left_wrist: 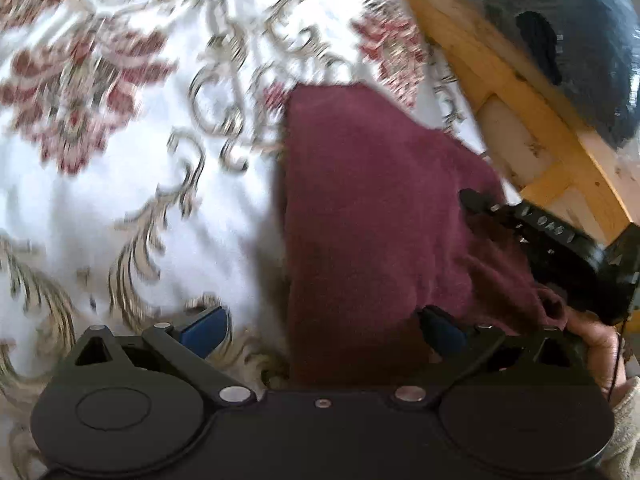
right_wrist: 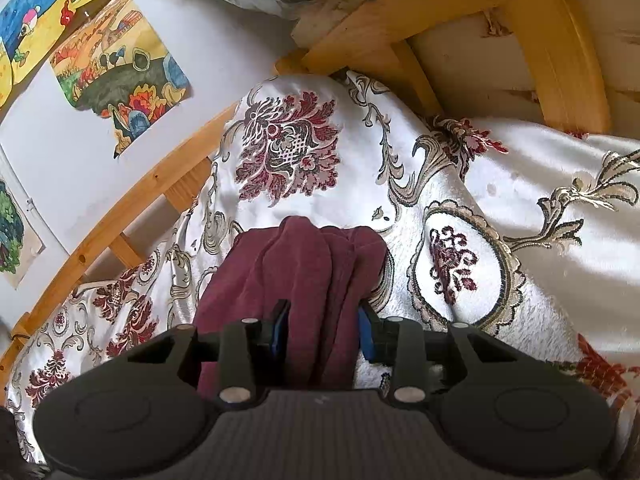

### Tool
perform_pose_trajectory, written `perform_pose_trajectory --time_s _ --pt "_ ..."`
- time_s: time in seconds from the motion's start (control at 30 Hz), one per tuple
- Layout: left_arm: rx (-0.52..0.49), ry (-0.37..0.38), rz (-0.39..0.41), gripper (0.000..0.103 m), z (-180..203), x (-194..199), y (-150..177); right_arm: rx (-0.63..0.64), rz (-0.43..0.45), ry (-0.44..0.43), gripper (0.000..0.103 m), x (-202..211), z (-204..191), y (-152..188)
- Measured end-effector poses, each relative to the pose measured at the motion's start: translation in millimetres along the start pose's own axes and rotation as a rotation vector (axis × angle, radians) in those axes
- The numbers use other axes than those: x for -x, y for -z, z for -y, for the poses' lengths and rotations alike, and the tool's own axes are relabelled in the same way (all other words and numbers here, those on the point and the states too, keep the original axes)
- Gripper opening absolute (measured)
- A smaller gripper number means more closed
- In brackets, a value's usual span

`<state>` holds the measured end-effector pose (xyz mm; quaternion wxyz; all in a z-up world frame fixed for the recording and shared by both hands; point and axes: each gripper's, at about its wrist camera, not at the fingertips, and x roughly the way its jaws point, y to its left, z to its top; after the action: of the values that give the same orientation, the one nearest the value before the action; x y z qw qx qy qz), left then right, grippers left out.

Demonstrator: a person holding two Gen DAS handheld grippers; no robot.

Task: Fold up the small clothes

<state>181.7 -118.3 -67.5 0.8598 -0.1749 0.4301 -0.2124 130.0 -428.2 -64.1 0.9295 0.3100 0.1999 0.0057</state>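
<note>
Gripping a bunched fold of the maroon garment [right_wrist: 292,276], my right gripper [right_wrist: 323,332] has its two blue-padded fingers [right_wrist: 280,330] pressed against either side of the cloth, which rises in ridges ahead of the fingertips and drapes back under the gripper body. The garment lies on a white bedspread [right_wrist: 520,184] woven with dark red flowers and grey-gold scrolls; the spread stretches away beyond and to both sides of those fingers. A yellow wooden bed frame [right_wrist: 400,8] runs past the far edge of the spread, and painted pictures [right_wrist: 120,68] hang on the white wall off to the left of the fingers.

From my left gripper [left_wrist: 320,330] the view is smeared, but I can see its fingers standing wide apart. The left-hand blue pad [left_wrist: 206,326] is over bare bedspread [left_wrist: 120,200], while the right-hand one [left_wrist: 444,332] sits at the near edge of the maroon garment [left_wrist: 372,208], which spreads flat ahead of and between the fingers. I cannot see either pad pinching it. Past the right-hand finger, the other gripper [left_wrist: 560,240] reaches into the cloth's far right corner, with a hand [left_wrist: 596,344] just behind it.
</note>
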Motion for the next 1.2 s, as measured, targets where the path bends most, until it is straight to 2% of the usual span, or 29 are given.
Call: perform_pose_trajectory --time_s 0.1,0.2,0.33,0.4,0.7,0.8,0.93,0.97,1.03,1.1,1.2 --pt "-0.044 0.049 0.033 0.102 1.8 5.9 -14.6 0.003 0.002 0.006 0.039 -0.9 -0.4 0.2" --pt "-0.003 0.098 0.025 0.102 -4.2 0.4 -27.7 0.005 0.003 0.007 0.04 -0.8 -1.0 0.4" --pt "0.092 0.092 -0.034 0.102 -15.2 -22.8 -40.3 0.01 0.009 0.011 0.04 -1.1 -1.2 0.8" --pt "0.14 0.112 -0.071 0.102 -20.7 -32.3 -40.8 0.014 0.012 0.012 0.041 -1.4 -1.6 1.0" --pt "0.113 0.135 -0.098 0.101 -19.3 -39.3 -43.0 0.021 0.017 0.018 0.042 -1.1 -1.6 0.9" --pt "0.109 0.155 -0.114 0.092 -18.1 -41.1 -44.7 0.026 0.026 0.024 0.042 -0.7 -4.3 2.0" --pt "0.09 0.174 -0.14 0.07 -11.3 -44.8 -47.8 0.041 0.047 0.042 0.037 1.3 -9.6 4.1" --pt "0.075 0.168 -0.137 0.068 -7.9 -44.1 -48.9 0.042 0.06 0.047 0.035 2.7 -11.4 5.5" --pt "0.035 0.14 -0.132 0.055 0.3 -43.7 -51.5 0.062 0.085 0.057 0.031 5.3 -17.7 9.2" --pt "-0.011 0.104 -0.117 0.045 7.4 -39.2 -51.8 0.111 0.113 0.078 0.029 7.4 -27.9 13.3" --pt "-0.093 0.073 -0.081 0.038 21.9 -30.2 -52.4 0.188 0.161 0.09 0.027 13.7 -43.1 17.5"
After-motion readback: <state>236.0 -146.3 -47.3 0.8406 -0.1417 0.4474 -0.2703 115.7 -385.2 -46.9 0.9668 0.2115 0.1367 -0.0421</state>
